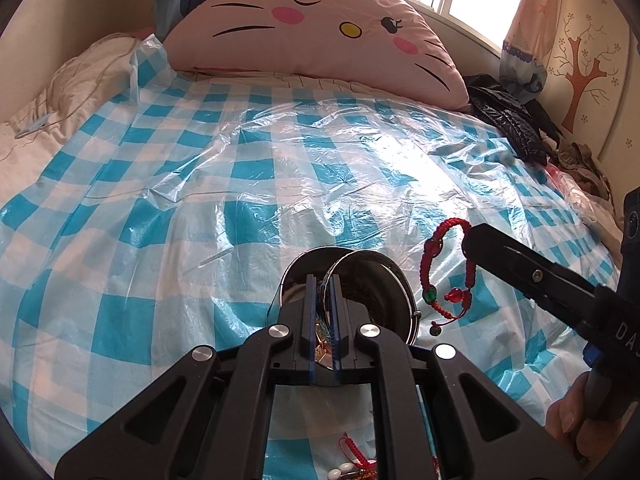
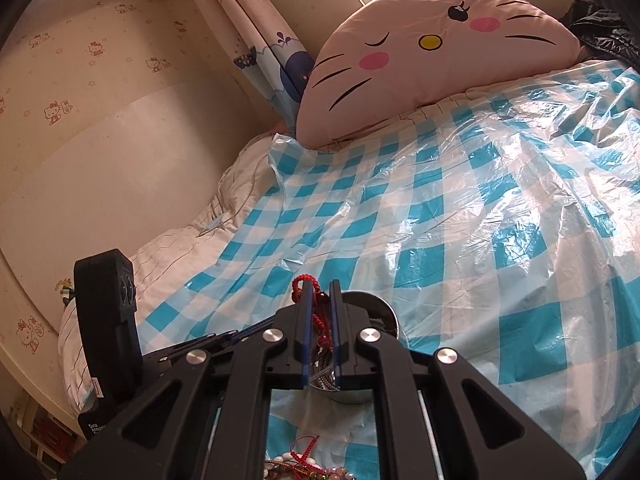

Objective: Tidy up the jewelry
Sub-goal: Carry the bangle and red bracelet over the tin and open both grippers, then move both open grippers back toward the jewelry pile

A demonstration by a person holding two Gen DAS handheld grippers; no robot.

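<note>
My left gripper (image 1: 324, 280) is shut on the near rim of a steel bowl (image 1: 384, 300), which is held tilted just above the bed. To the bowl's right, my right gripper (image 1: 468, 240) is shut on a red braided bracelet (image 1: 424, 268) with red and green beads, which dangles beside the bowl's rim. In the right wrist view the right gripper (image 2: 320, 286) pinches the red bracelet (image 2: 298, 284) with the bowl (image 2: 372, 304) right behind and below it. The left gripper's body (image 2: 108, 320) stands at the left. More jewelry (image 2: 304, 468) lies on the bed under both tools.
The bed is spread with a blue-and-white checked plastic sheet (image 1: 240, 160). A big pink cat-face pillow (image 1: 320, 28) leans at the far end under the window. A black jacket (image 1: 508, 120) and heaped clothes lie at the far right. A hand (image 1: 572, 420) grips the right tool's handle.
</note>
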